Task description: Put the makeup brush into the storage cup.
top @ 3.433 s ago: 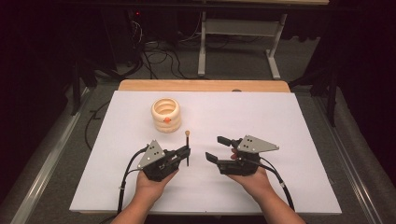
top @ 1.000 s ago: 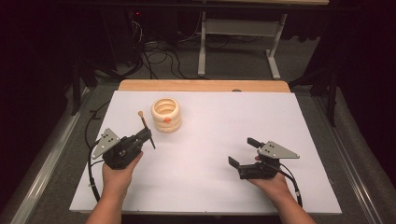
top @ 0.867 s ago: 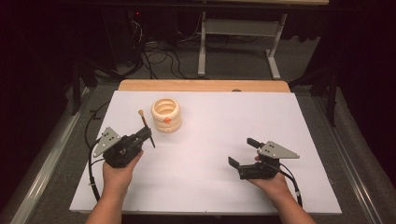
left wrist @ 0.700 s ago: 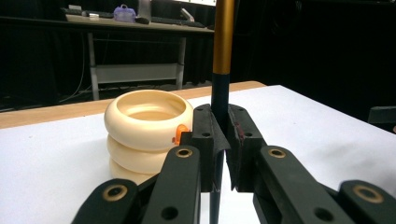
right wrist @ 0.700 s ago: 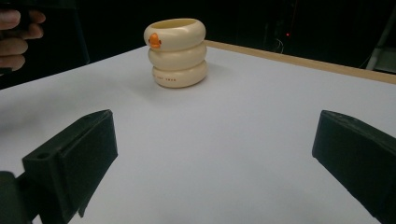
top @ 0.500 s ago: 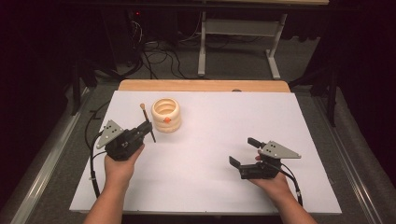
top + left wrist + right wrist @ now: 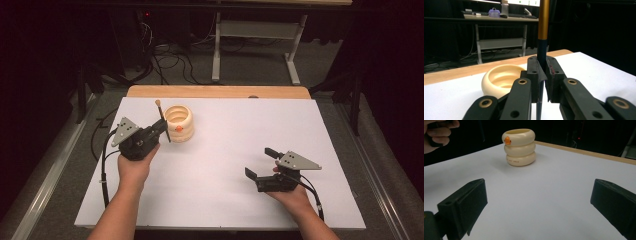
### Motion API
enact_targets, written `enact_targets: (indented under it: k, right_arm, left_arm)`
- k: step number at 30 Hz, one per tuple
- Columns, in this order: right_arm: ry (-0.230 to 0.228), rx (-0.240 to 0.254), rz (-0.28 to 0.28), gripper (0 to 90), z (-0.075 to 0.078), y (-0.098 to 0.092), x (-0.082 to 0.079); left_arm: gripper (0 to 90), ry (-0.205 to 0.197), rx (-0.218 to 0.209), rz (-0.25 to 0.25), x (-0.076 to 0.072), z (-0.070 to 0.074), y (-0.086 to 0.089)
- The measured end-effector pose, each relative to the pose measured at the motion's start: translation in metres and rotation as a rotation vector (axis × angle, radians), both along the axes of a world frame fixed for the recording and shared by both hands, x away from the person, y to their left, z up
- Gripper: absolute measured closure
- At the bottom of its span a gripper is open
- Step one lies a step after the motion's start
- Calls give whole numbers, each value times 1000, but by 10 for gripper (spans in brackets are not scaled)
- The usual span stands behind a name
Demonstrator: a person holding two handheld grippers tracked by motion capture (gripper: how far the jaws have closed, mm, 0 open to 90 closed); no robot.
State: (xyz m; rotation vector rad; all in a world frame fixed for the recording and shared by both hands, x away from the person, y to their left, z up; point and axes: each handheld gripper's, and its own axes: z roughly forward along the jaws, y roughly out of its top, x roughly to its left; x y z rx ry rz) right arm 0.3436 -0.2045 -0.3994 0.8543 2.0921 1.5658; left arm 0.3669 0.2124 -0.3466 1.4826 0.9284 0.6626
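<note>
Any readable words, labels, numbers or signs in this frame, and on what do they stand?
Small dark lettering on the bottom ring of the cream holder: too blurred to read.
Orange mark on its top ring: a picture, not text.
Brush clamped in the left gripper: no print visible.
Right gripper: no lettering.
</note>
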Motion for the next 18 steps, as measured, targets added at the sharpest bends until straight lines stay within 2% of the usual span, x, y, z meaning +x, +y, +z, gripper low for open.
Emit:
enact_targets:
  k: [7,14,18]
  right_arm:
    - [-4,-5,8,23,-1,2,0]
    - [0,-2,11,26,-2,2,-1]
    - [6,-7,12,28,-3,3,0]
  left_arm:
    - [832,-12,20,16,15,9,-10]
    - [832,-10,-6,34,33,12,-17]
    - [833,-16,0,38,40,16,-18]
